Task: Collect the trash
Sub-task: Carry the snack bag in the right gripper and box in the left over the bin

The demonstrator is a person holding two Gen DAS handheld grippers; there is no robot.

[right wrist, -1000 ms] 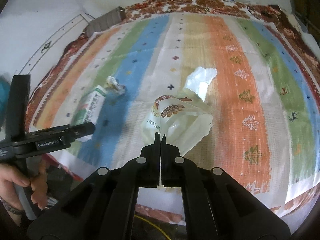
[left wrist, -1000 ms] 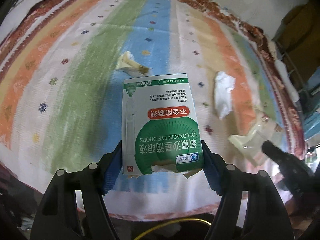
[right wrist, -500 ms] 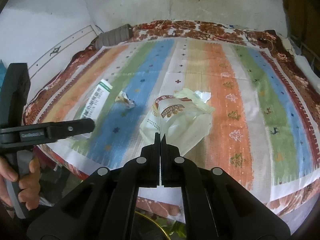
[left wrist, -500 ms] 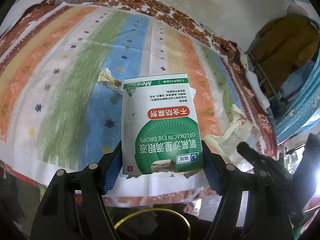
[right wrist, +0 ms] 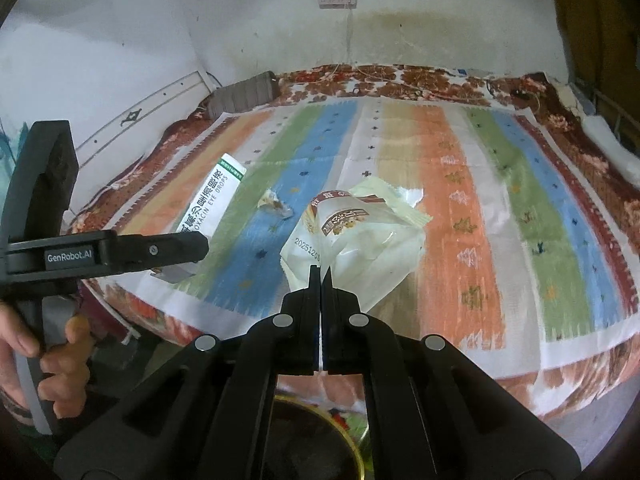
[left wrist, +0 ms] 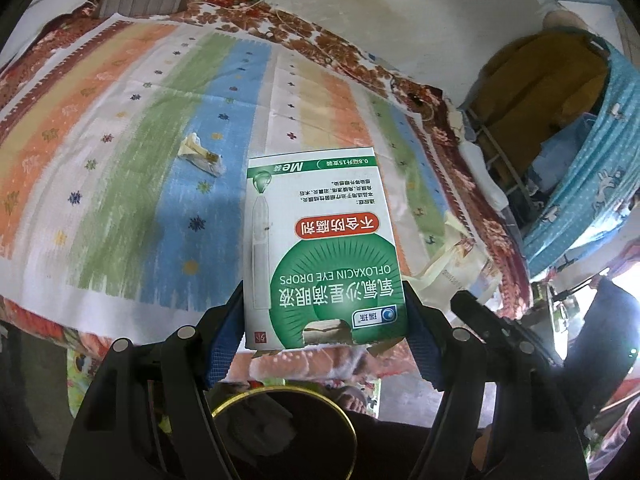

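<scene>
Center both clenched loads, eye-drops box (left wrist: 320, 248) in left hand-held gripper (left wrist: 324, 316) and snack wrapper (right wrist: 356, 240) in right hand-held gripper (right wrist: 321, 276), over the gold-rimmed bin (left wrist: 280, 420) before releasing.

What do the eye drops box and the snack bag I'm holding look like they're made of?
The eye drops box in the left gripper looks like thin printed cardboard, slightly glossy: flat faces, crisp edges, a torn flap showing a pale inner layer. The snack bag pinched by the right gripper looks like thin glossy plastic film: crinkled, shiny highlights, serrated edge.
</scene>
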